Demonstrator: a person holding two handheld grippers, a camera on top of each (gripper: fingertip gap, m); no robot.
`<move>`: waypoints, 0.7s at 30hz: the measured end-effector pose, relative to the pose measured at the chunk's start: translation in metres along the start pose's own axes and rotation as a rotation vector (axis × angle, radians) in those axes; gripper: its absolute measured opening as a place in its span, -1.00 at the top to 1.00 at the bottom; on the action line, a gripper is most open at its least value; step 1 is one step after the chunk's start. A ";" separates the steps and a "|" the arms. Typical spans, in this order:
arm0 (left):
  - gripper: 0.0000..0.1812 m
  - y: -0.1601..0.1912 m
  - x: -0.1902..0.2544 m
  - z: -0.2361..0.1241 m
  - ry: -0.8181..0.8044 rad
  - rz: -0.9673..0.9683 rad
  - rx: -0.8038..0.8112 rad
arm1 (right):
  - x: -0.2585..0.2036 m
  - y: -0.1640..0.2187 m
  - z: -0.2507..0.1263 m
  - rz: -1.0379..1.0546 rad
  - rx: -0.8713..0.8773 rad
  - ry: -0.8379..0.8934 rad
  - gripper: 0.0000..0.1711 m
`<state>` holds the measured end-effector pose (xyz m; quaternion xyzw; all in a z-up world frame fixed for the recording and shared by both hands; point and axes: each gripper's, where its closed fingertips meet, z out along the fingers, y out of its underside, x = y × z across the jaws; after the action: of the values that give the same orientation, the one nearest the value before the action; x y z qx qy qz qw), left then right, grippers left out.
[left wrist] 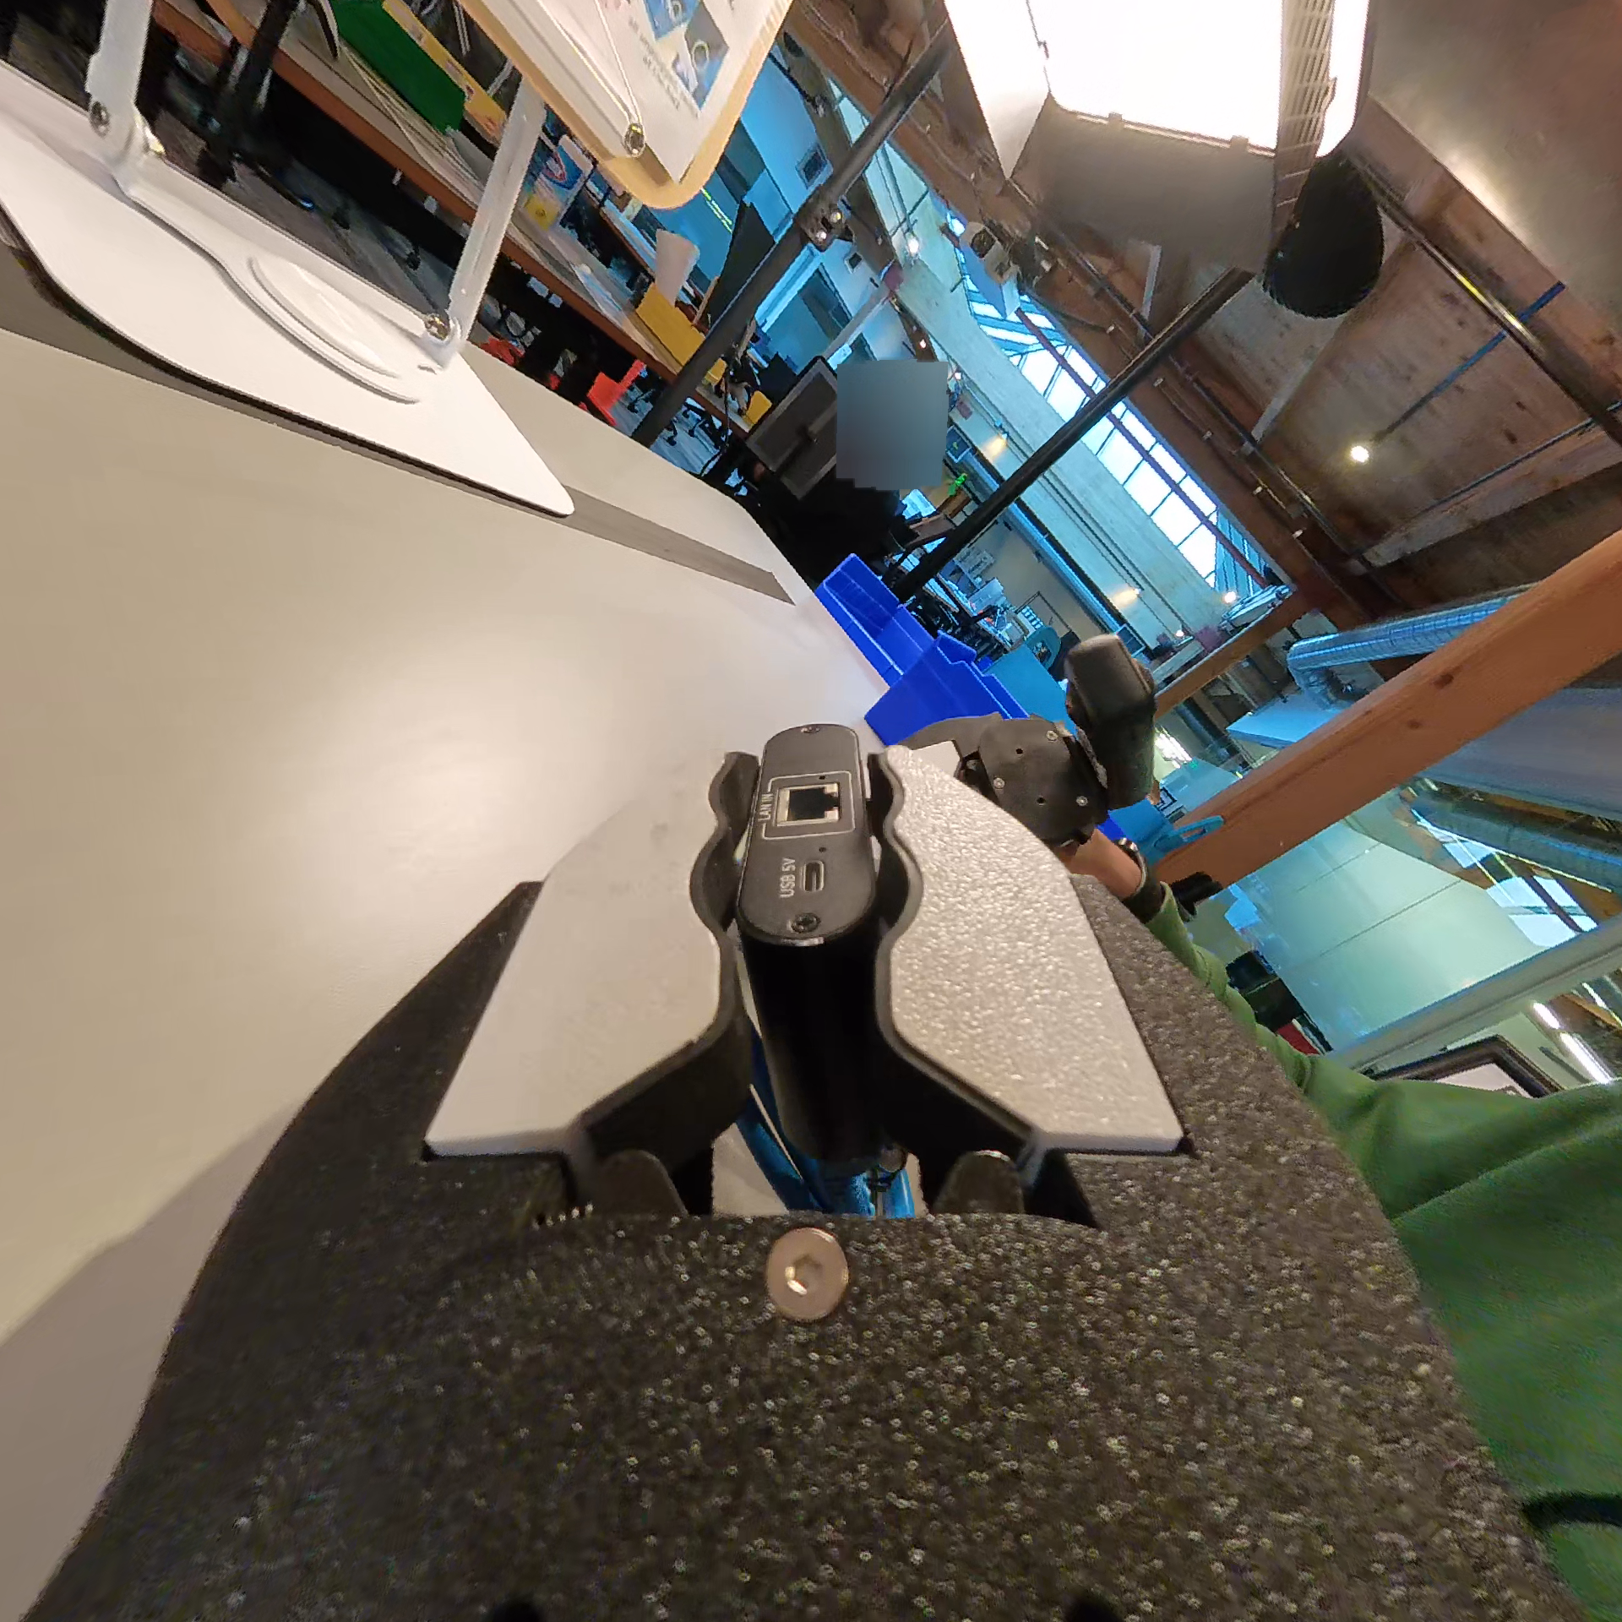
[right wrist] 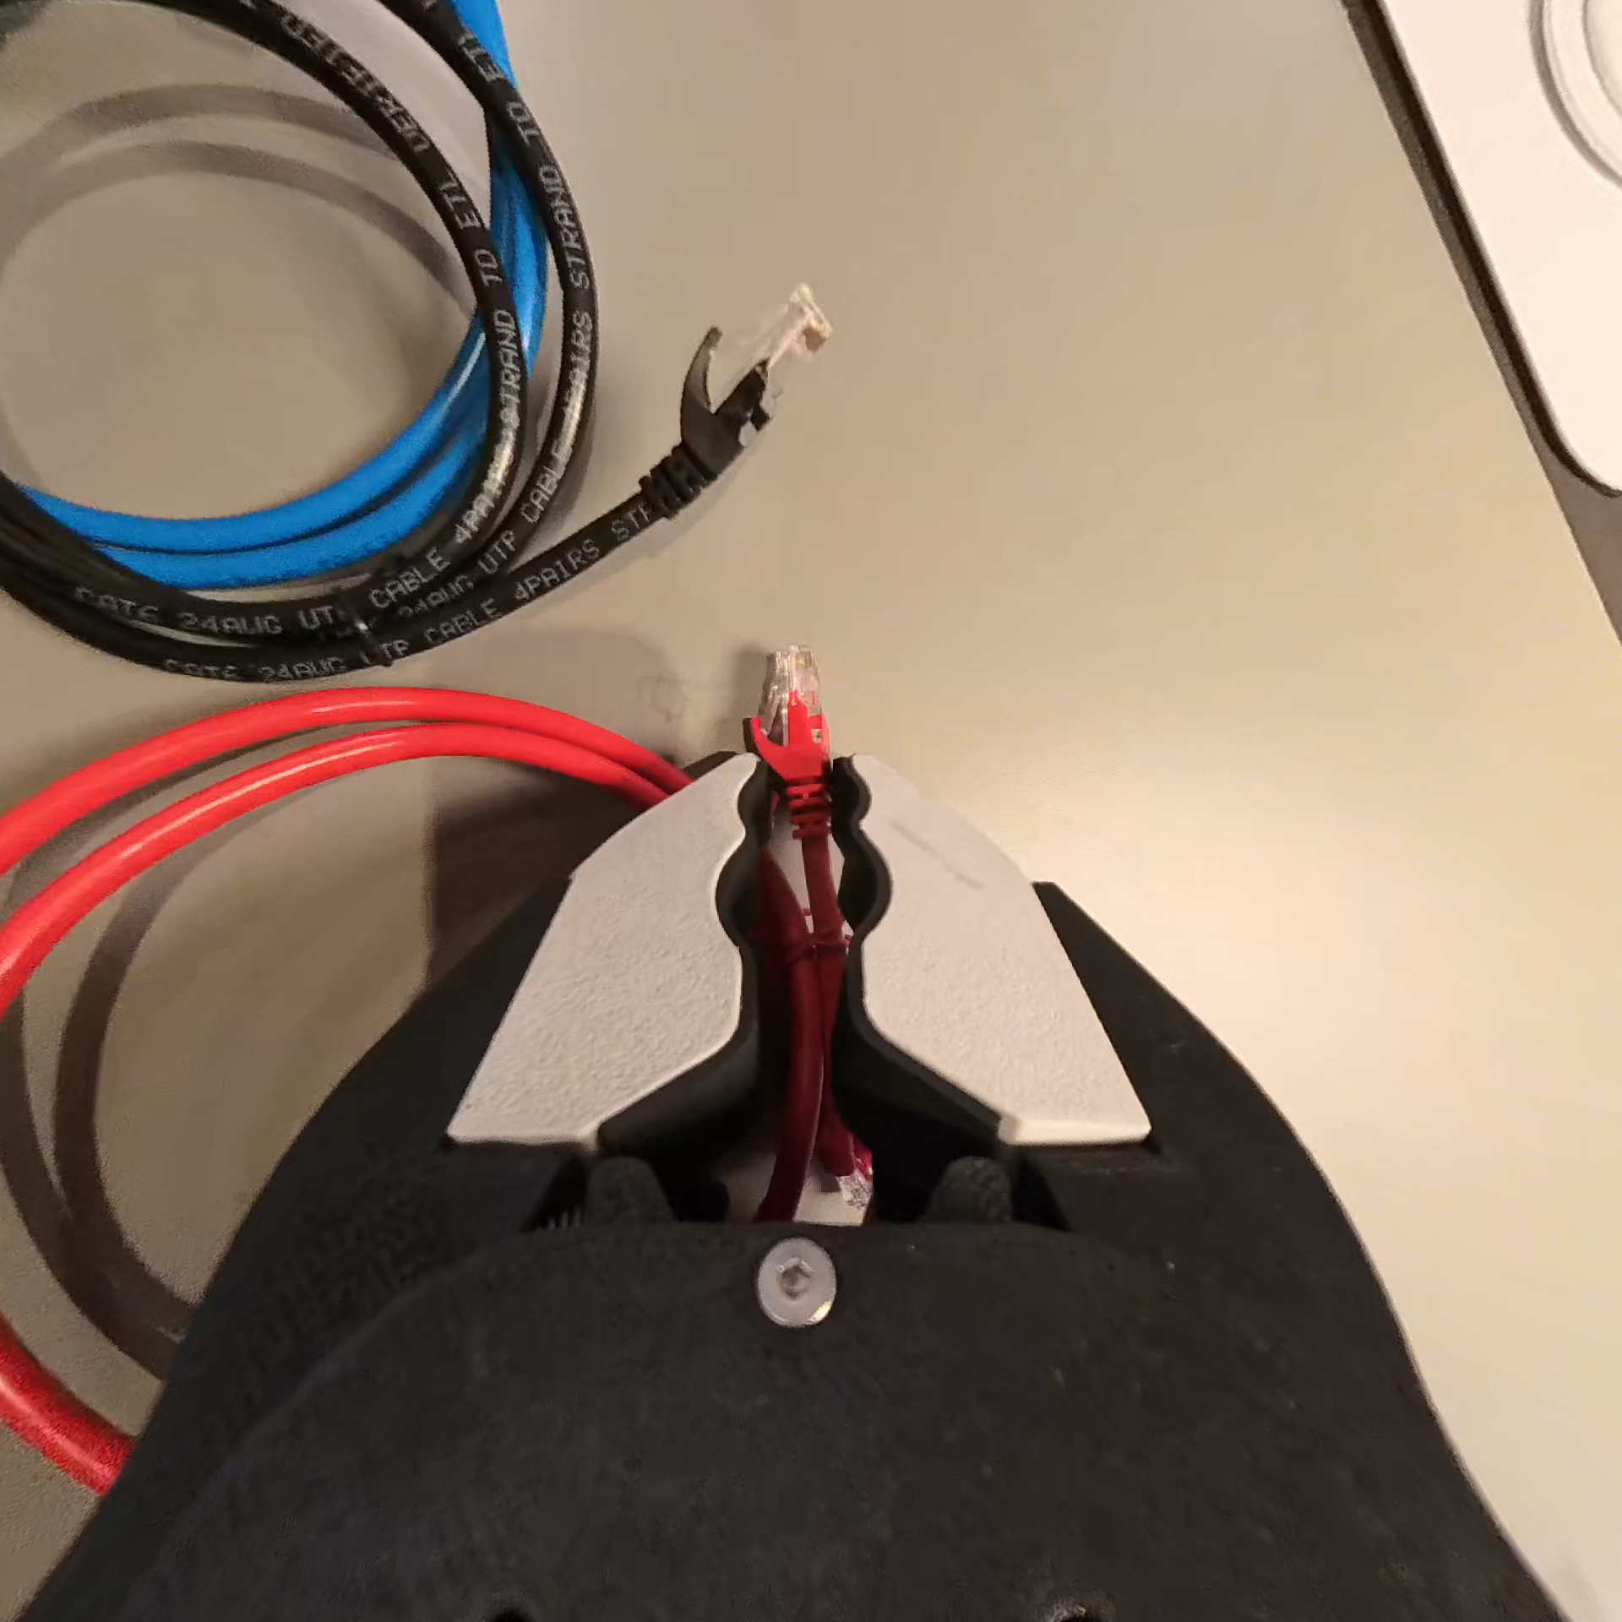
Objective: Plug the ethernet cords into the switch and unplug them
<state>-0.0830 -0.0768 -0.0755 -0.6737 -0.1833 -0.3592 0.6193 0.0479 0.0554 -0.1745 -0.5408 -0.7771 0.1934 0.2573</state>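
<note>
At centre frame of the left wrist view, the left gripper point(left wrist: 803, 864) was clamped on the black switch point(left wrist: 805, 864), lifted off the table point(left wrist: 263, 702), its visible port empty. In the right wrist view, black cord point(right wrist: 527, 491) and blue cord point(right wrist: 395, 474) lay loose at upper left; at centre, the right gripper point(right wrist: 799, 790) pinched the red cord point(right wrist: 794, 737) behind its plug. As far as the pictures showed, nothing was plugged in yet, so every insertion and removal seemed left to do.

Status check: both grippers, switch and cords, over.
Left gripper shut on small black switch, port empty. Right gripper shut on red ethernet cord. Black cord's plug loose on table. Nothing blocking.
</note>
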 end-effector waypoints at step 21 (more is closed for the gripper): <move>0.70 -0.021 -0.018 -0.013 -0.086 -0.033 0.132 | -0.071 -0.068 -0.085 0.153 0.425 -0.531 0.88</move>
<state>-0.1130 -0.0825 -0.0742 -0.6430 -0.2441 -0.3276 0.6478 0.0688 -0.0326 -0.0813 -0.4625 -0.7166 0.5035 0.1380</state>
